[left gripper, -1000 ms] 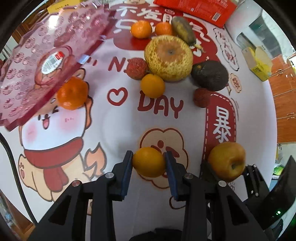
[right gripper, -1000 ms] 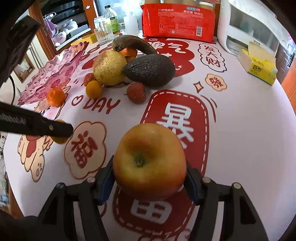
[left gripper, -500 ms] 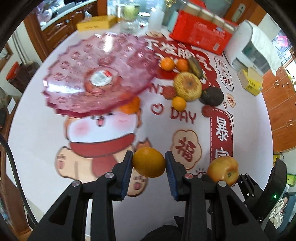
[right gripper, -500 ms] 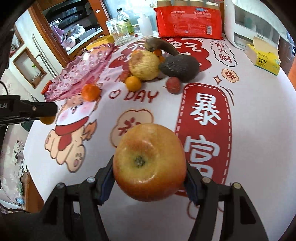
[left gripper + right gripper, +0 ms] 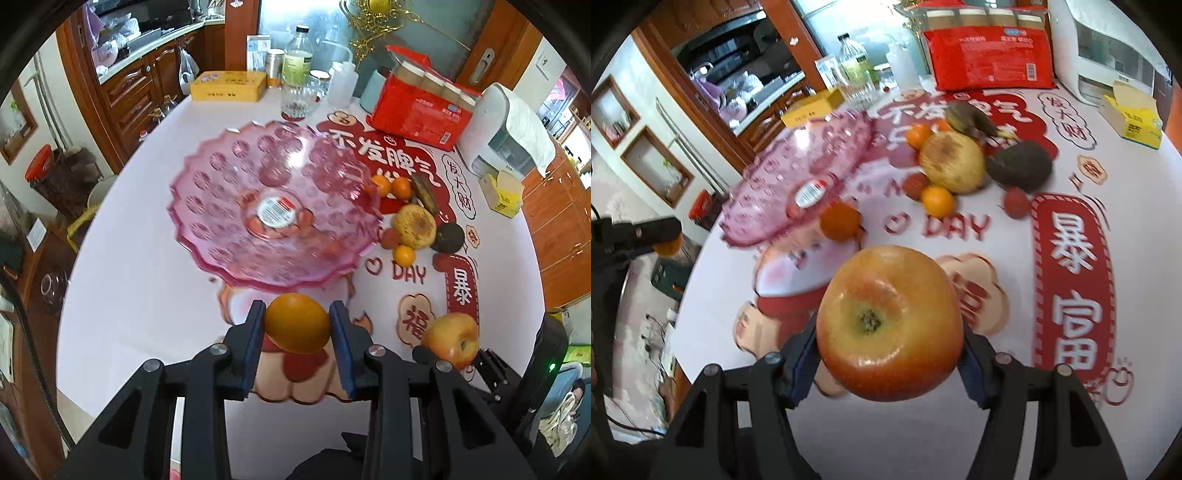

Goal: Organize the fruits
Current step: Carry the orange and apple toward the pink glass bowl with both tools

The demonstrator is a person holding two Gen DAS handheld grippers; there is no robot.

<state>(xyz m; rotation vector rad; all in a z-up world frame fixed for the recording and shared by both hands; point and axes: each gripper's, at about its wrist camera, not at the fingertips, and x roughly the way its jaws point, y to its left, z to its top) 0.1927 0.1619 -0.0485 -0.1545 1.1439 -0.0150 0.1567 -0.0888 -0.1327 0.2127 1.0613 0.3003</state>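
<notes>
Left wrist view: an orange (image 5: 297, 322), firm, light and smooth-skinned, is pinched across its middle by the left claw (image 5: 297, 328) above the bench (image 5: 147, 314) near the pink plate (image 5: 221, 221), while a heavier, waxy apple (image 5: 889, 334) is clamped at its sides by the right claw (image 5: 889, 354).

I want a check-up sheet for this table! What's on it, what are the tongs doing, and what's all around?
Surface: white tablecloth with red cartoon prints.
Job's things: pink fruit plate, nothing in it; loose on the cloth a big yellow pear, avocado, brown banana, several small oranges and lychees.
Clutter: red cup pack, yellow box, bottles, white appliance, yellow tissue box.
Tongs: left tongs shut on an orange; right tongs shut on an apple; both held above the cloth.
Cables: thin black cable at left edge.
Surroundings: wooden kitchen cabinets.
</notes>
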